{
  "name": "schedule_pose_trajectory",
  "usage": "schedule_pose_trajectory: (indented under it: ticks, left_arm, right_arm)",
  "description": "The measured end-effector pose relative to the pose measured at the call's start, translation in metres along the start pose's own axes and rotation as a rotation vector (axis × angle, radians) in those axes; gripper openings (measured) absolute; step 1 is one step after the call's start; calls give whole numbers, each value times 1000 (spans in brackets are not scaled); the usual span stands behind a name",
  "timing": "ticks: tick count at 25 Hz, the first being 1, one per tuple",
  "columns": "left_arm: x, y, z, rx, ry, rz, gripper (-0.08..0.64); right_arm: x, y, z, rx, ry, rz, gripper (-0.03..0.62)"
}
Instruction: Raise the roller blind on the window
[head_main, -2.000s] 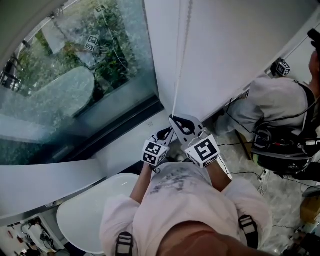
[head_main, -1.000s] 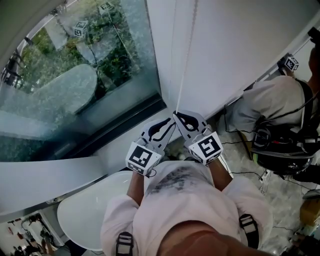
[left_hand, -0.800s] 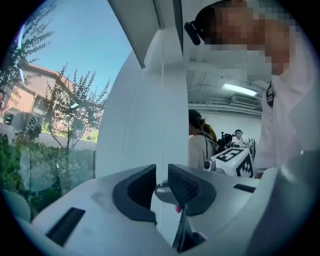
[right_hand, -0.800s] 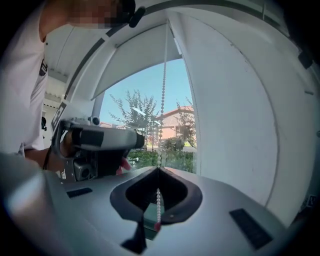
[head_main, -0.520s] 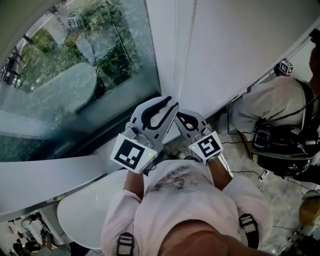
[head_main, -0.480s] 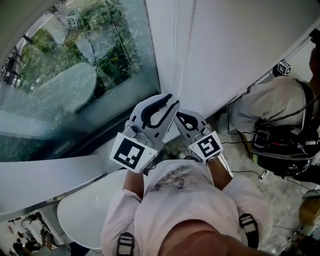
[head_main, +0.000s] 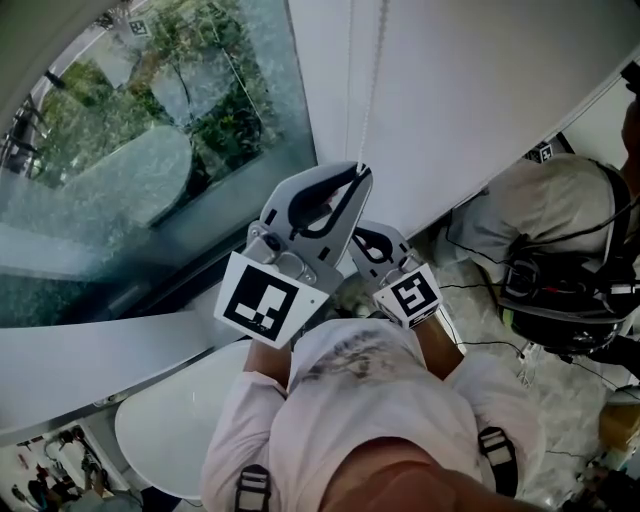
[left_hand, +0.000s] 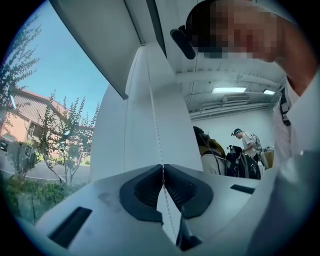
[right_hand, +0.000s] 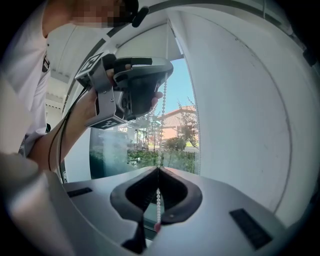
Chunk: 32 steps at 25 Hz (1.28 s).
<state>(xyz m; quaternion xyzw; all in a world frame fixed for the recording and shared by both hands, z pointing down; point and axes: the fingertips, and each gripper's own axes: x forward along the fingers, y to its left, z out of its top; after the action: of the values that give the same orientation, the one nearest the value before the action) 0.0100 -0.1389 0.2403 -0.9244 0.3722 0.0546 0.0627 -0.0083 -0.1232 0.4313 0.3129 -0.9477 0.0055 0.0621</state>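
Both claws are clamped on the bead chain (head_main: 372, 90) right now. The left gripper (left_hand: 163, 167) is the higher one, with its jaw tips pinched together on the chain up by the white wall (head_main: 480, 100). The right gripper (right_hand: 158, 171) sits lower and nearer the person. Its jaws are closed too, and you can see the beads running down through the hollow between the pads. The chain hangs straight down along the strip between the window glass (head_main: 150, 130) and the wall.

The roller blind (right_hand: 147, 42) is honestly hard to pick out. The right gripper view shows a pale sheet across the top of the pane, and I think that's it. The glass below it is uncovered, with trees and a house outside.

As for the room, there's a dark frame (head_main: 250, 245) along the bottom of the window and a white ledge (head_main: 90, 360) nearer in. A round white table (head_main: 170, 425) sits at the lower left. Off to the right another person (head_main: 560, 210) is crouched over some gear on a marbled floor (head_main: 560, 430), with cables trailing across it. The left gripper view shows ceiling light panels (left_hand: 227, 90) further back.
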Motion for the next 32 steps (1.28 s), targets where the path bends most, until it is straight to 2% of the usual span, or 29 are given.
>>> schedule_pose_trajectory:
  ticks: [5, 32]
  left_arm:
    - [-4, 2, -7, -13, 1, 29, 8]
    - [-29, -10, -119, -142, 148, 51, 6]
  right_arm:
    - [3, 1, -5, -3, 31, 4, 61]
    - [13, 11, -118, 62, 257, 24, 61]
